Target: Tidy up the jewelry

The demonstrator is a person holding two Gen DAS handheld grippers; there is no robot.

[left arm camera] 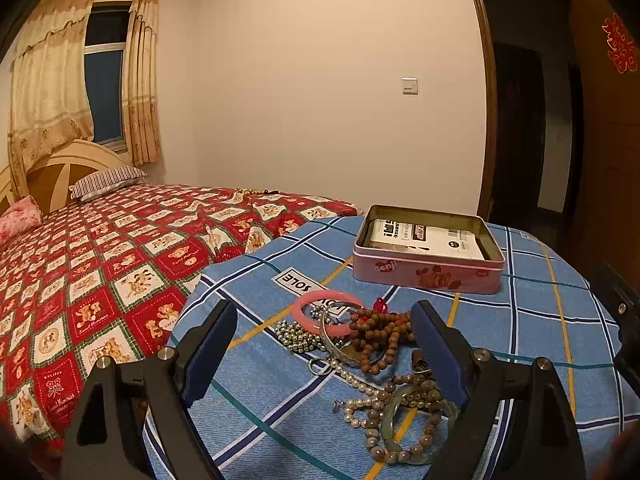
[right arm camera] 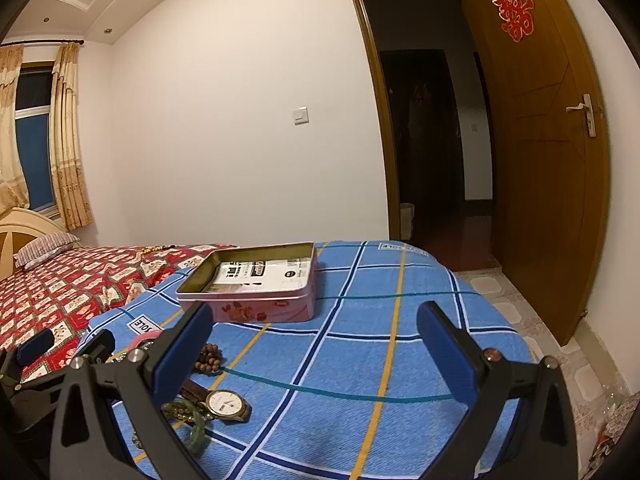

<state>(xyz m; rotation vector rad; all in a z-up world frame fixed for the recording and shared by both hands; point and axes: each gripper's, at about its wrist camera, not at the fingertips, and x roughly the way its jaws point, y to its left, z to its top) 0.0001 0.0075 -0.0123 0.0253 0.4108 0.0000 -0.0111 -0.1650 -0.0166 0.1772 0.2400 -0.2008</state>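
A heap of jewelry lies on the blue checked cloth (left arm camera: 540, 312): a pink bangle (left arm camera: 320, 309), a silver bead chain (left arm camera: 298, 334), brown wooden beads (left arm camera: 380, 334), a pearl string (left arm camera: 360, 390) and a green jade bangle (left arm camera: 390, 428). An open pink tin (left arm camera: 428, 254) stands behind it, with a printed packet inside. My left gripper (left arm camera: 324, 320) is open and empty, its fingers either side of the heap. My right gripper (right arm camera: 316, 320) is open and empty over bare cloth. A gold wristwatch (right arm camera: 224, 402) lies by its left finger, and the tin (right arm camera: 256, 284) is ahead.
A bed with a red patterned cover (left arm camera: 100, 280) lies to the left. A wooden door (right arm camera: 532, 160) stands open at the right beside a dark doorway. The cloth-covered surface ends in a rounded edge near the tiled floor (right arm camera: 560, 340).
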